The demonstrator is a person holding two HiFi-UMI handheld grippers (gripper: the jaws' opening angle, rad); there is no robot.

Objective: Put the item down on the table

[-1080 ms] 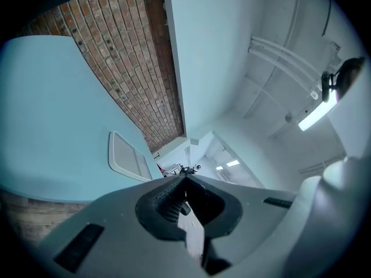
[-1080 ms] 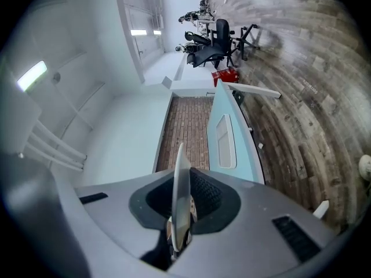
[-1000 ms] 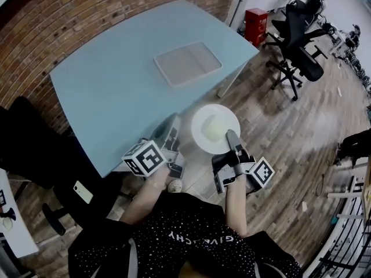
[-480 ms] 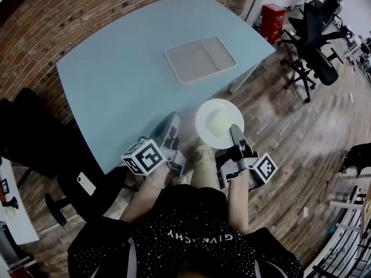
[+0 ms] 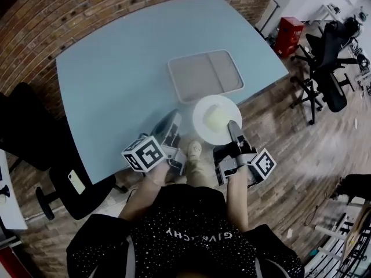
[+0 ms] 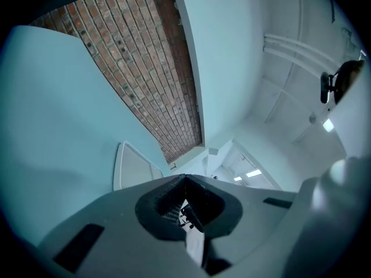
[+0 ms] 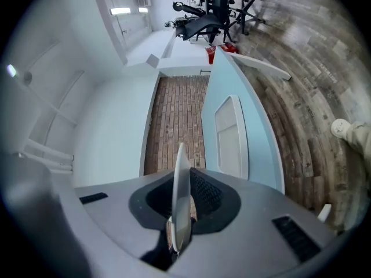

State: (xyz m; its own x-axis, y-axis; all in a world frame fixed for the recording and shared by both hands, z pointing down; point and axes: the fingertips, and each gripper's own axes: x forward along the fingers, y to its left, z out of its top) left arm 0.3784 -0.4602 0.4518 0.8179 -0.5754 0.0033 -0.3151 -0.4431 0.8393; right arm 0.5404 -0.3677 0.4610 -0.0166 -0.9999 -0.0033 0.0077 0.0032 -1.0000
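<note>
A round white plate [image 5: 217,119] with a pale item on it hangs level at the near edge of the light blue table [image 5: 116,68]. My right gripper [image 5: 233,126] is shut on the plate's near rim. In the right gripper view the plate [image 7: 181,201] shows edge-on between the jaws. My left gripper [image 5: 172,120] hovers over the table's near edge to the left of the plate, shut with nothing in it. A shallow grey tray [image 5: 206,75] lies on the table just beyond the plate, and shows as the tray [image 6: 130,167] in the left gripper view.
A brick wall [image 5: 87,10] runs behind the table. A black chair [image 5: 35,138] with a phone [image 5: 75,181] on it stands at the left. Office chairs [image 5: 327,57] and a red box [image 5: 288,35] stand on the wooden floor [image 5: 301,149] at the right.
Both grippers have moved forward towards the table. The plate, which hung over the floor before, now reaches the table's near edge close to the tray.
</note>
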